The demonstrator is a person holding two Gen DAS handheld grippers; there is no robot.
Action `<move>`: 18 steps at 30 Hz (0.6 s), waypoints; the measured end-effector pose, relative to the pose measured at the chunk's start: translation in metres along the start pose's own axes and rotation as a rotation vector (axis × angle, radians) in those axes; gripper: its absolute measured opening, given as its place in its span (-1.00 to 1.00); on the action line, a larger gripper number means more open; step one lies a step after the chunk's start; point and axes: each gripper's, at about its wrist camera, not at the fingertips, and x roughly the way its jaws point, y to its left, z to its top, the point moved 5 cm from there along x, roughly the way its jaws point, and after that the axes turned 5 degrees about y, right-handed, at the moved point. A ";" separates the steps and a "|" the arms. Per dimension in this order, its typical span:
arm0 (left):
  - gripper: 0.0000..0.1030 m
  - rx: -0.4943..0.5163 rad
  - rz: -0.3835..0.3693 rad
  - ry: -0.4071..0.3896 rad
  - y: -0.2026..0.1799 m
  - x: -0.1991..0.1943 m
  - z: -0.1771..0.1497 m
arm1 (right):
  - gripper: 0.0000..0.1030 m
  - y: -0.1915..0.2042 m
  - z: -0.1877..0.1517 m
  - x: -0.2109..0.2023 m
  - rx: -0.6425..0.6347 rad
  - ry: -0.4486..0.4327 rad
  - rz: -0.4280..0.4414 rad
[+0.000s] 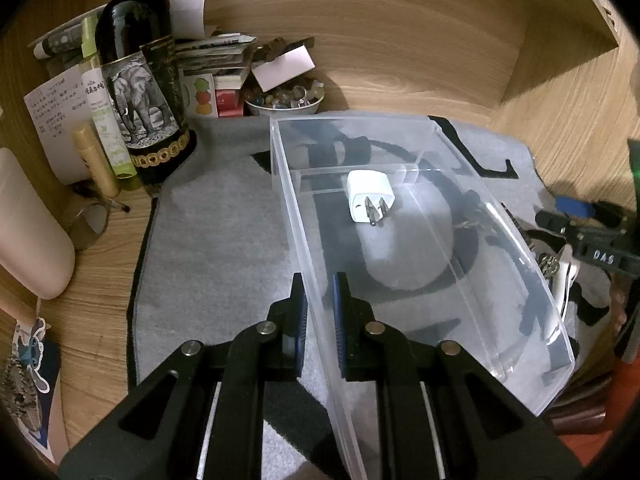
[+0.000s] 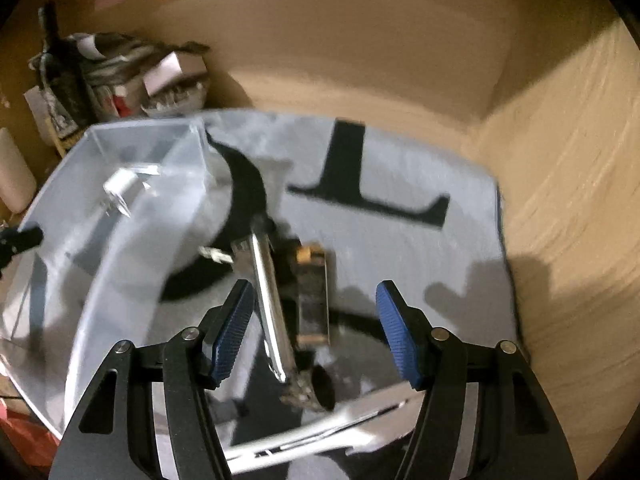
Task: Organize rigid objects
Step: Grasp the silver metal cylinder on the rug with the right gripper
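With my left gripper [image 1: 320, 294] clamped on the bin [image 1: 500, 216] wall, the plug [image 1: 368, 196] already inside, I hold my right gripper [image 2: 316, 312] open over the metal tool [image 2: 270, 308] beside the bin, so next I must lower and close.

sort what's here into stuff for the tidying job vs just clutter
For the job: clear bin, white plug inside it, metal tools on the mat beside it.

Clutter: wine bottle, bowl of stones, paper stack, pen.
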 end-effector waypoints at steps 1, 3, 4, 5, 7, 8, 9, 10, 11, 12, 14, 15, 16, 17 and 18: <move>-0.75 0.000 0.001 0.003 0.000 0.001 0.000 | 0.17 0.000 -0.003 0.003 0.006 0.012 0.010; -0.75 -0.004 0.003 0.011 0.000 0.002 0.000 | 0.10 0.002 -0.010 0.006 0.011 0.026 0.029; -0.75 -0.005 0.004 0.014 0.000 0.003 0.000 | -0.04 0.003 -0.012 0.007 0.011 0.026 0.041; -0.75 -0.007 0.005 0.017 0.000 0.004 -0.001 | -0.12 0.007 -0.013 0.008 -0.001 0.029 0.057; -0.75 -0.011 0.006 0.022 0.001 0.005 -0.001 | -0.37 0.014 -0.012 0.011 -0.027 0.036 0.081; -0.75 -0.012 0.007 0.023 0.000 0.005 -0.001 | -0.41 0.017 -0.012 0.012 -0.038 0.040 0.091; -0.75 -0.013 0.009 0.025 0.000 0.006 -0.001 | -0.48 0.019 -0.012 0.014 -0.047 0.045 0.099; -0.75 -0.014 0.011 0.025 0.000 0.006 -0.001 | -0.59 0.022 -0.011 0.017 -0.057 0.051 0.104; -0.75 -0.014 0.011 0.026 0.000 0.006 -0.001 | -0.65 0.023 -0.010 0.021 -0.065 0.056 0.108; -0.75 -0.015 0.012 0.027 0.000 0.006 -0.001 | -0.67 0.024 -0.009 0.023 -0.071 0.064 0.111; -0.75 -0.015 0.012 0.029 0.000 0.007 -0.001 | -0.67 0.026 -0.009 0.029 -0.083 0.075 0.101; -0.75 -0.016 0.011 0.030 0.000 0.007 -0.001 | -0.67 0.025 -0.008 0.034 -0.084 0.087 0.103; -0.75 -0.016 0.011 0.030 0.000 0.007 -0.001 | -0.67 0.025 -0.008 0.037 -0.083 0.101 0.104; -0.75 -0.016 0.012 0.030 0.000 0.007 -0.001 | -0.67 0.026 -0.008 0.040 -0.084 0.109 0.107; -0.75 -0.016 0.011 0.030 0.000 0.007 -0.001 | -0.67 0.026 -0.007 0.042 -0.087 0.115 0.109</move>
